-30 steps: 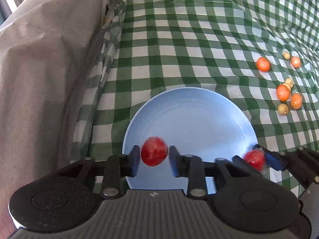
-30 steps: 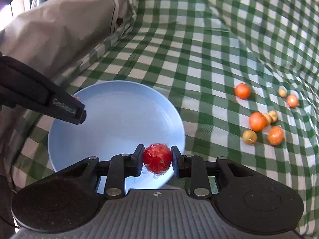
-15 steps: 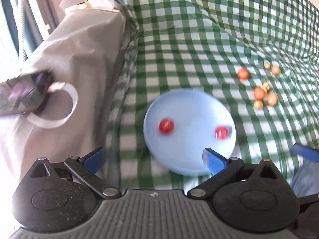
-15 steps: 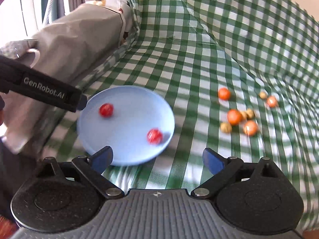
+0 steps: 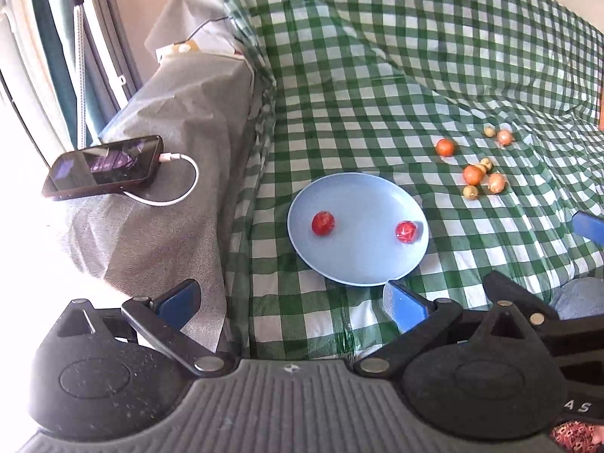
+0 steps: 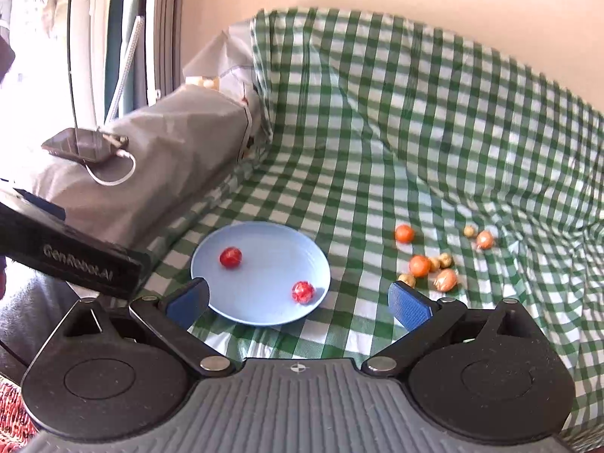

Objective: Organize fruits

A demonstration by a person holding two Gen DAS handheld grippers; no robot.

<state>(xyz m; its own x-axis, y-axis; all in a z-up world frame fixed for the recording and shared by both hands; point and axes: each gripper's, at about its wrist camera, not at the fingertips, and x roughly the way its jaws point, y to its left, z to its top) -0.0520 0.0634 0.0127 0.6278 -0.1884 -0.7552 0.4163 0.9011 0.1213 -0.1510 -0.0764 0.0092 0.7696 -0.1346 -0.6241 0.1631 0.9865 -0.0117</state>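
A light blue plate [image 5: 358, 264] lies on the green checked cloth and holds two red fruits, one on its left [image 5: 322, 222] and one on its right [image 5: 406, 231]. In the right wrist view the plate [image 6: 264, 309] holds the same two fruits, left [image 6: 230, 257] and right [image 6: 302, 291]. My left gripper [image 5: 290, 298] is open and empty, pulled back in front of the plate. My right gripper [image 6: 298, 300] is open and empty, also back from the plate. Several orange and small yellowish fruits [image 5: 473, 174] lie loose on the cloth to the right, also seen in the right wrist view [image 6: 419, 265].
A grey covered armrest [image 5: 170, 173] stands left of the plate with a phone [image 5: 102, 168] and its white cable [image 5: 177, 188] on top. The checked cloth [image 6: 396, 132] rises up the backrest behind. The left gripper's body [image 6: 71, 260] shows at the left.
Both grippers opened, dropped their red fruits on the plate, and drew back and up. The fruits now rest on the plate.
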